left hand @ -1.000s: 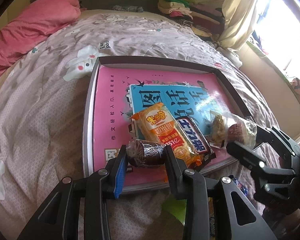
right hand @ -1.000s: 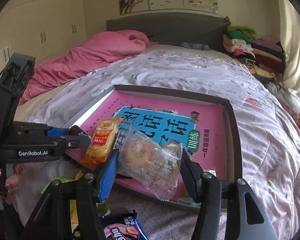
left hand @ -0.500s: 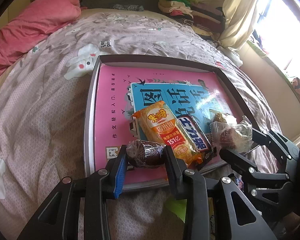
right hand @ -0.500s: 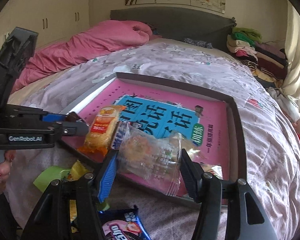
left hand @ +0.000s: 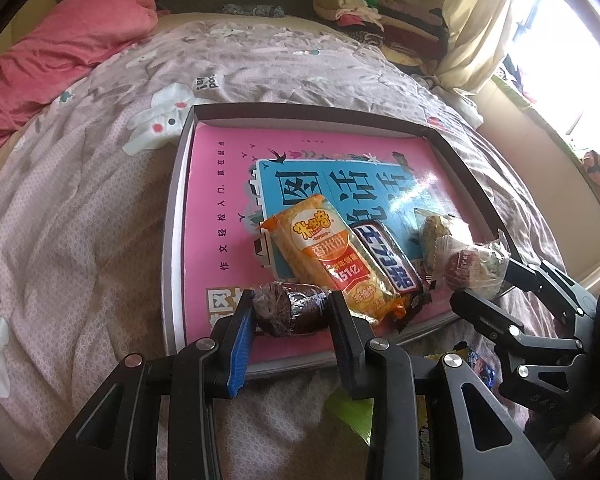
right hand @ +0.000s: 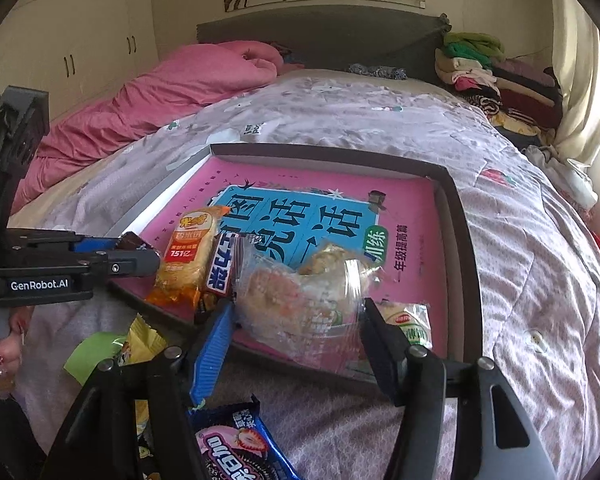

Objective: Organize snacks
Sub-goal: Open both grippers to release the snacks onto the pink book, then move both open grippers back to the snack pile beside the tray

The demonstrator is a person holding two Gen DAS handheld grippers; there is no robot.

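Left gripper (left hand: 291,312): fingers clamp foil snack (left hand: 290,309). Right gripper (right hand: 296,322): fingers pinch clear bag (right hand: 300,300). Risk: slick bag slipping off tray (right hand: 456,216).

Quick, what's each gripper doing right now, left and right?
Left gripper: shut on the dark foil-wrapped snack.
Right gripper: shut on the clear-wrapped pastry pack.
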